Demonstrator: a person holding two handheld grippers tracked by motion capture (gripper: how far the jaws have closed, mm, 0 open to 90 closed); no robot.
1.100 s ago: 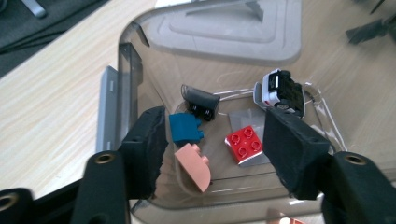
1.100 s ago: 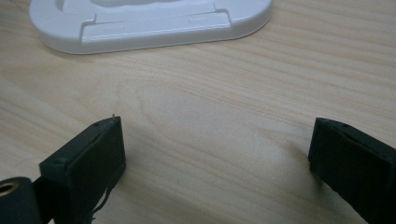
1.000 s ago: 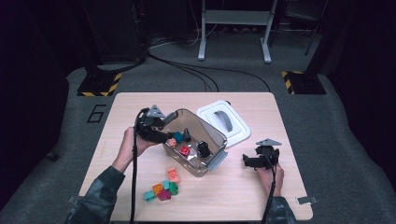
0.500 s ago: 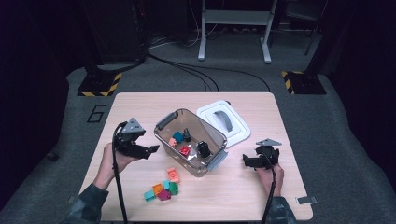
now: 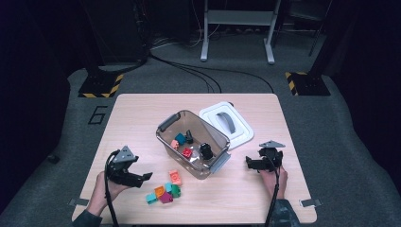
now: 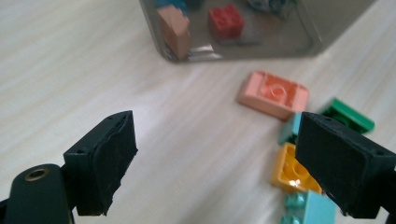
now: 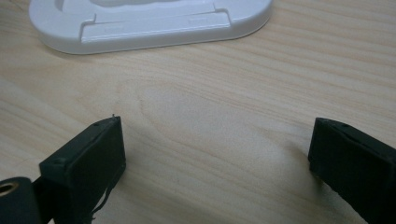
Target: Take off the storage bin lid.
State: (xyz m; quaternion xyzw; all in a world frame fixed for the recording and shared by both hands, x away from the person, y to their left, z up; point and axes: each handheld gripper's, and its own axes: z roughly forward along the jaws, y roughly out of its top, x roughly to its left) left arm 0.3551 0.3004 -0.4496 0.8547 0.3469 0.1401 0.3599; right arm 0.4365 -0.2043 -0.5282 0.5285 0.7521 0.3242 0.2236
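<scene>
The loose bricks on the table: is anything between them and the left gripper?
Nothing visible. The left gripper has just been opening, nothing between its jaws; only bare table separates it from the salmon brick and orange brick.

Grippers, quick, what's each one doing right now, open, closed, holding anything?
Left gripper: open, nothing between its jaws, which have just been opening, near the loose bricks.
Right gripper: open, empty, over bare table.

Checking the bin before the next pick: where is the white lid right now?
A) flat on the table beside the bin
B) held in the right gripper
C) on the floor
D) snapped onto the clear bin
A: the white lid lies flat on the table, just behind the open clear bin.
</scene>
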